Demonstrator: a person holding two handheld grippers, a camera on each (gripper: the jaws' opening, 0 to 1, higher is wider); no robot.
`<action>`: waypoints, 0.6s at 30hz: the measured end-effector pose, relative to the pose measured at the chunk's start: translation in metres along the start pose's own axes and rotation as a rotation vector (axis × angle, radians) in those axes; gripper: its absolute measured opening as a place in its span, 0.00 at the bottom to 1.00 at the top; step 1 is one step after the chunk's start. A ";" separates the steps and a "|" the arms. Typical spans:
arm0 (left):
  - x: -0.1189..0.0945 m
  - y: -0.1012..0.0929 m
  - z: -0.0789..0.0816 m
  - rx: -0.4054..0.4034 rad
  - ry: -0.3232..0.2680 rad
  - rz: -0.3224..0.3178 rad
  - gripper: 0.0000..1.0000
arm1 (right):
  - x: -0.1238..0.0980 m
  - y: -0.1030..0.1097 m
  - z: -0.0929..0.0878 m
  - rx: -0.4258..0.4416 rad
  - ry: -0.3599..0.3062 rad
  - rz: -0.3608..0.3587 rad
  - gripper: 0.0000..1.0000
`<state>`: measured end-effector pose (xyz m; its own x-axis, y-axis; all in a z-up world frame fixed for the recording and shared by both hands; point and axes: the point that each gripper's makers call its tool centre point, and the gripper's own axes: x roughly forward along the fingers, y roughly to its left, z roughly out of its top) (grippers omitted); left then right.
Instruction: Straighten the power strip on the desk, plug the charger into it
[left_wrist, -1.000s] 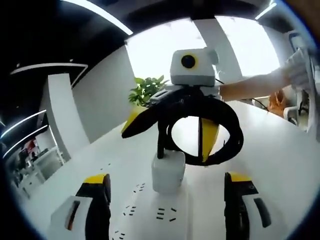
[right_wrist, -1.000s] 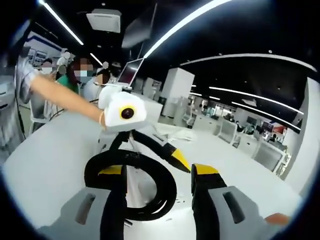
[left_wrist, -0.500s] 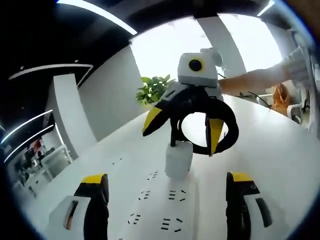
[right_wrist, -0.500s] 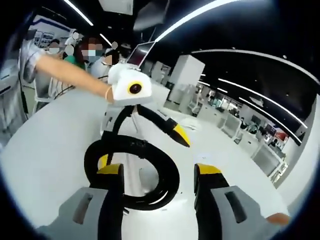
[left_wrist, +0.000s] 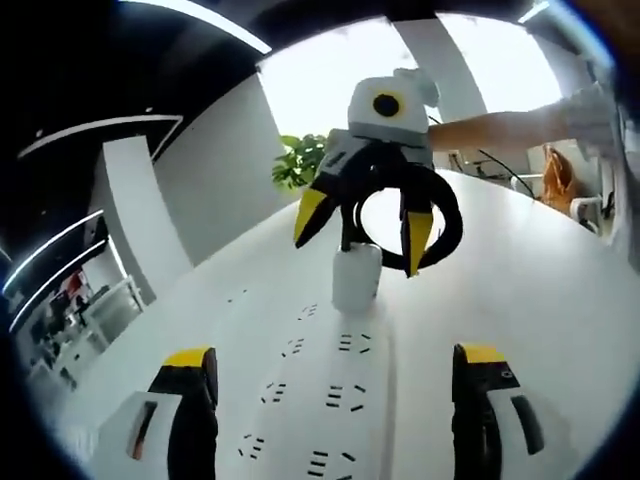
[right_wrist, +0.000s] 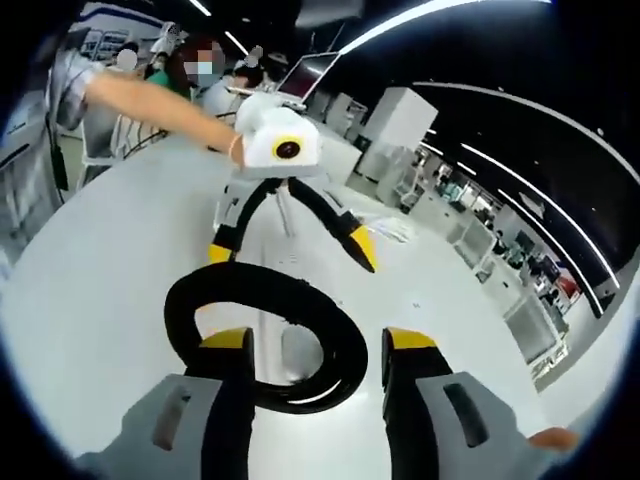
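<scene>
A white power strip (left_wrist: 335, 400) lies on the white desk (left_wrist: 520, 290), running away between my left gripper's (left_wrist: 335, 358) wide-open jaws. A white charger (left_wrist: 355, 278) stands upright in a far socket, with its black cable coil (left_wrist: 440, 215) looped above it. My right gripper (left_wrist: 362, 225) hangs over the charger, its yellow-tipped jaws apart on either side of the coil. In the right gripper view the cable coil (right_wrist: 270, 300) lies across my right gripper (right_wrist: 318, 345), and the charger (right_wrist: 300, 350) shows between its open jaws. Facing it is the left gripper (right_wrist: 290, 250).
A person's arm (left_wrist: 500, 130) reaches in holding the right gripper, and an arm (right_wrist: 160, 100) holds the left one. A green plant (left_wrist: 300, 165) stands at the desk's far end. Seated people and a laptop (right_wrist: 310, 75) are behind.
The left view has drawn back along the strip, so more sockets show and the charger looks farther off. The right view has lifted and tilted down. The charger stays in its socket.
</scene>
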<state>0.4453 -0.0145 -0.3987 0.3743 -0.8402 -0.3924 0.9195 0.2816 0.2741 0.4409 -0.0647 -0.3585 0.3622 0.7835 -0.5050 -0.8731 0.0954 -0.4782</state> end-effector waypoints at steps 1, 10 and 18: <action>-0.002 0.000 -0.001 -0.006 0.003 -0.003 0.99 | 0.000 0.000 0.001 0.005 -0.001 0.006 0.47; -0.013 0.008 -0.010 -0.037 0.037 0.005 0.99 | 0.003 0.000 0.002 0.002 0.029 0.034 0.34; -0.023 0.020 -0.025 -0.087 0.213 -0.051 0.99 | 0.003 0.001 -0.006 -0.011 0.083 0.046 0.29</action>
<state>0.4580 0.0222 -0.4067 0.3357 -0.7400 -0.5829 0.9412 0.2884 0.1759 0.4430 -0.0657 -0.3650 0.3481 0.7332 -0.5842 -0.8860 0.0537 -0.4605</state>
